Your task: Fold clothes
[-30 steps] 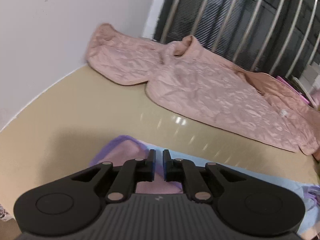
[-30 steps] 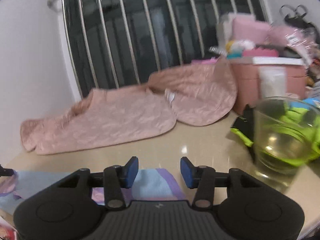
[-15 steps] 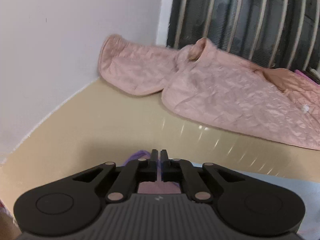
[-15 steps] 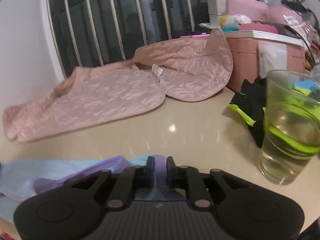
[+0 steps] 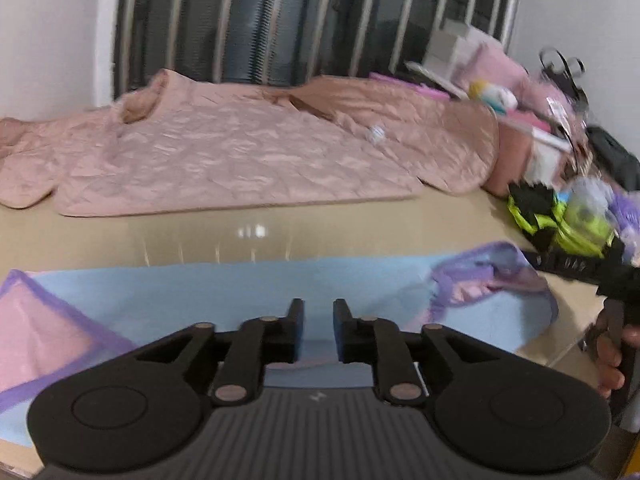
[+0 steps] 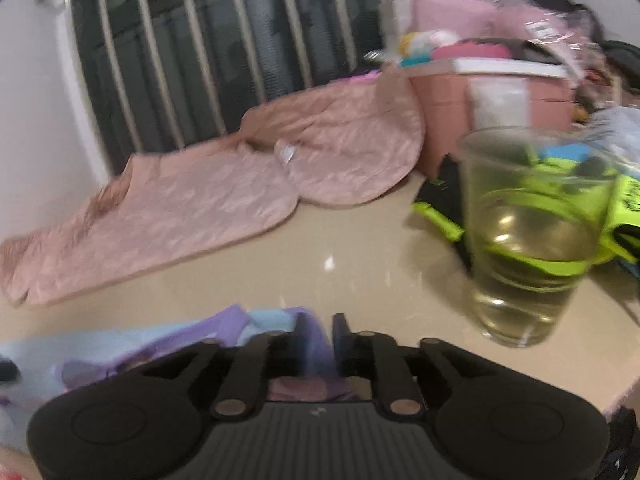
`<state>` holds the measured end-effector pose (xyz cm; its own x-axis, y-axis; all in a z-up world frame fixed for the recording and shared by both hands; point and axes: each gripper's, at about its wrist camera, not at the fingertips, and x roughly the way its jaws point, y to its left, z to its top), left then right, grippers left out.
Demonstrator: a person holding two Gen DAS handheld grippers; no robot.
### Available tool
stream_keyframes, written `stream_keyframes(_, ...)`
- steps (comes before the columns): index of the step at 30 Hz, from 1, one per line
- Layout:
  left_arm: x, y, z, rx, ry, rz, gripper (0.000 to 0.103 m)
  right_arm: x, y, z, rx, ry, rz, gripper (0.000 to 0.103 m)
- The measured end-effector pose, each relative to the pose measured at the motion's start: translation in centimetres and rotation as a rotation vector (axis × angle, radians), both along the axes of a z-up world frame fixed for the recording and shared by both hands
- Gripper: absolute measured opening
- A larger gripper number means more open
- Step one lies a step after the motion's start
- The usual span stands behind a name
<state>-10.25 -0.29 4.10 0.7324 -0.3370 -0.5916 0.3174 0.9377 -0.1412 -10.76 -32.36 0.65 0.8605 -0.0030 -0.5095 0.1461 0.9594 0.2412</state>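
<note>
Left gripper (image 5: 317,330): my L tool hangs over the light-blue cloth (image 5: 224,292). Fingers apart w/ a modest gap, blue fabric showing through between them, nothing pinched.
Right gripper (image 6: 318,344): fingers drawn in close but a narrow slot between them, w/ purple/blue fabric in that slot. Pic is blurred, so I can't tell if it's actually clamping the cloth or just sitting over it.
Cloth: light blue, purple trim, pink underside. Spread flat across the near part of the beige tabletop (image 5: 280,236). Near-left corner turned over, pink side up w/ purple border (image 5: 48,332). Right end bunched up into purple/pink folds (image 5: 484,280), just by where my R tool's body comes in from the right edge in the L cam.
Cloth in R cam: crumpled purple and blue edge (image 6: 240,328) right at the fingertips.
Pink quilted jacket (image 5: 240,152): lying spread out at far side of table, below the window bars (image 5: 280,20), well apart from the blue cloth.
Glass (image 6: 528,232): clear tumbler w/ liquid, right of my R tool, near the cloth's right end but not touching.
Neon yellow-green & black item (image 6: 444,208): behind the glass, touching or just beside it.
Far right: pink box (image 6: 448,112) w/ clutter piled on top.
</note>
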Motion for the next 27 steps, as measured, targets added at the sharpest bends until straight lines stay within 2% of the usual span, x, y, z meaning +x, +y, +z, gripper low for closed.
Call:
stream_keyframes(1,0.1,-0.5,-0.2,0.003,0.008,-0.014,0.017,-0.6,0.0,0.0,0.012,-0.016,0.001,0.042)
stream_keyframes(5,-0.1,-1.1,-1.1,0.063,0.018,-0.019,0.025,-2.2,0.1,-0.8,0.047,-0.026,0.01,0.042)
stream_keyframes(7,-0.7,-0.7,-1.5,0.069,0.025,-0.002,0.026,-2.4,0.3,-1.5,0.053,-0.024,0.003,0.042)
stream_keyframes(9,-1.2,0.0,-1.5,0.057,0.03,0.014,0.026,-2.7,1.2,-1.8,0.008,-0.03,0.002,0.042)
stream_keyframes(15,-0.7,0.2,0.8,-0.07,-0.021,0.017,0.031,-2.9,3.5,-2.5,-0.133,-0.064,-0.01,0.047)
stream_keyframes(18,0.7,-1.7,-0.1,-0.046,0.016,0.034,0.032,-3.4,4.6,-3.6,-0.197,-0.126,-0.024,0.047)
stream_keyframes(21,0.8,-2.9,-1.4,0.015,0.033,0.059,0.031,-4.3,5.0,-5.0,-0.232,-0.213,-0.033,0.046)
stream_keyframes(24,-0.2,-3.2,-2.3,0.033,-0.011,0.057,0.032,-5.3,5.5,-5.9,-0.277,-0.278,-0.033,0.04)
stream_keyframes(26,-0.9,-3.4,-3.0,0.057,-0.069,0.045,0.032,-5.5,6.2,-6.0,-0.303,-0.299,-0.018,0.02)
stream_keyframes(27,-1.3,-3.6,-3.3,0.069,-0.096,0.039,0.032,-5.5,6.7,-6.1,-0.328,-0.304,-0.017,0.017)
